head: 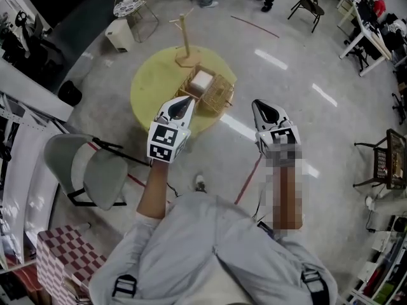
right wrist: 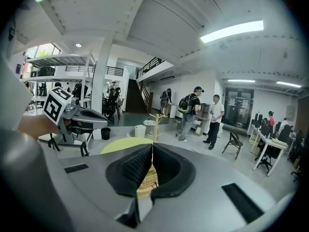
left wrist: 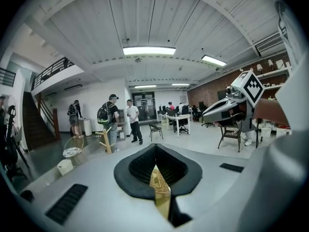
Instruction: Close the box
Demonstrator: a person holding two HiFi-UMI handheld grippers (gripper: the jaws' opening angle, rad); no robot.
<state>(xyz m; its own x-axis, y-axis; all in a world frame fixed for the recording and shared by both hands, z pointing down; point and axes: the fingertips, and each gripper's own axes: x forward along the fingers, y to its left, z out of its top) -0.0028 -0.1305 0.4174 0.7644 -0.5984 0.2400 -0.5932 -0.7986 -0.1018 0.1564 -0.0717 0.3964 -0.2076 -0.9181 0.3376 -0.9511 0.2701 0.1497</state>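
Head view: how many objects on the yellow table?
2. A wooden rack at the far edge of the yellow table, and an open wicker box nearer the person. The left claw covers part of the near edge, so more may be hidden.

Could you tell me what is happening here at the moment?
A person stands over a round yellow table holding a gripper in each hand. The left gripper and right gripper are both shut and empty, held clear of the wicker box, whose flaps lie open with a white item inside.
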